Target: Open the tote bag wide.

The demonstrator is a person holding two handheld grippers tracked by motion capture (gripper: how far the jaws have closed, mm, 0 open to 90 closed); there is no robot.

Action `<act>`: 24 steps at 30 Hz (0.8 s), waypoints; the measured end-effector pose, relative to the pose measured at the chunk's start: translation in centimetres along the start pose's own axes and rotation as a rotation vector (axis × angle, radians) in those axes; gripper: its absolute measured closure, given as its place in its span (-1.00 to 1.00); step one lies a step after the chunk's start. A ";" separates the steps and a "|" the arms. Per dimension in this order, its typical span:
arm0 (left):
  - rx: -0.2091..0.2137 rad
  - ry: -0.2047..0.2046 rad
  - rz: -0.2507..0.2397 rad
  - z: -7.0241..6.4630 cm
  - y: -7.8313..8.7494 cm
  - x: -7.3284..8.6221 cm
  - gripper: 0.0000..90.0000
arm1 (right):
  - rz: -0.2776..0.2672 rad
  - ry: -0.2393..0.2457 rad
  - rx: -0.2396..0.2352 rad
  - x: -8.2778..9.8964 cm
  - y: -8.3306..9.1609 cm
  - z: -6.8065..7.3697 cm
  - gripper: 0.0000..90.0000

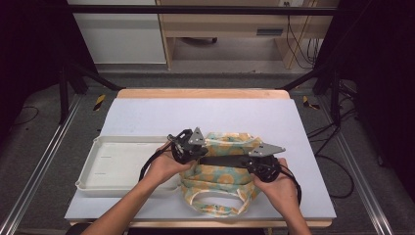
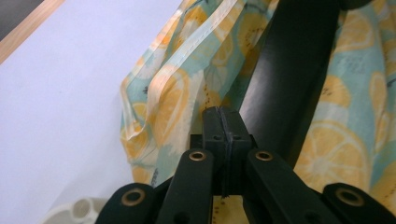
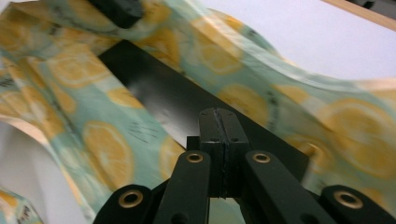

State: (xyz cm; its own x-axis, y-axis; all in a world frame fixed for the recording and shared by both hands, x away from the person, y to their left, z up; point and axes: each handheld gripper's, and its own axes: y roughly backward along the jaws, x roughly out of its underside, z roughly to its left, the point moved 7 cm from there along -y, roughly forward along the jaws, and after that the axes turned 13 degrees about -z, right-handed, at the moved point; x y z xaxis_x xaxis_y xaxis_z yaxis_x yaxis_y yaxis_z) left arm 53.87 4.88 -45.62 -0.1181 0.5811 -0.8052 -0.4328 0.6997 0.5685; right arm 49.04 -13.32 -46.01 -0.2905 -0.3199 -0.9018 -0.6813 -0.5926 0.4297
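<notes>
On the white tabletop (image 1: pixel 147 115) lies a shallow white tray (image 1: pixel 117 166) at left, and just beside it, near the front edge, a crumpled lemon-print cloth bag (image 1: pixel 220 188). A flat black board (image 1: pixel 222 160) lies across the bag. Left claw (image 1: pixel 199 152) and right claw (image 1: pixel 248 162) sit at the board's opposite ends, each with jaws fully closed; whether they pinch anything cannot be told.
</notes>
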 end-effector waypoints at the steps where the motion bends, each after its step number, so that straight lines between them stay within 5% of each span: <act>1: -0.009 -0.003 0.007 0.1 0.0 0.2 1.00 | 0.002 -0.001 -0.007 0.0 -0.3 0.4 1.00; 10: -0.020 0.032 0.024 0.2 0.9 1.8 1.00 | 0.027 0.015 -0.062 0.4 -2.1 2.8 1.00; 24: 0.027 0.022 0.076 -1.2 1.8 3.9 1.00 | 0.081 0.039 -0.123 2.2 -2.5 5.1 1.00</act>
State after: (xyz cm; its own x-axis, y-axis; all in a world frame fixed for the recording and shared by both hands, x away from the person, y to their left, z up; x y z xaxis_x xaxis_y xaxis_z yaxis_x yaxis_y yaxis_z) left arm 51.57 7.90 -47.96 -0.1695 0.6239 -0.7629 -0.3971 0.6653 0.6322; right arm 46.71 -8.77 -49.33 -0.3131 -0.3971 -0.8627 -0.5689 -0.6490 0.5052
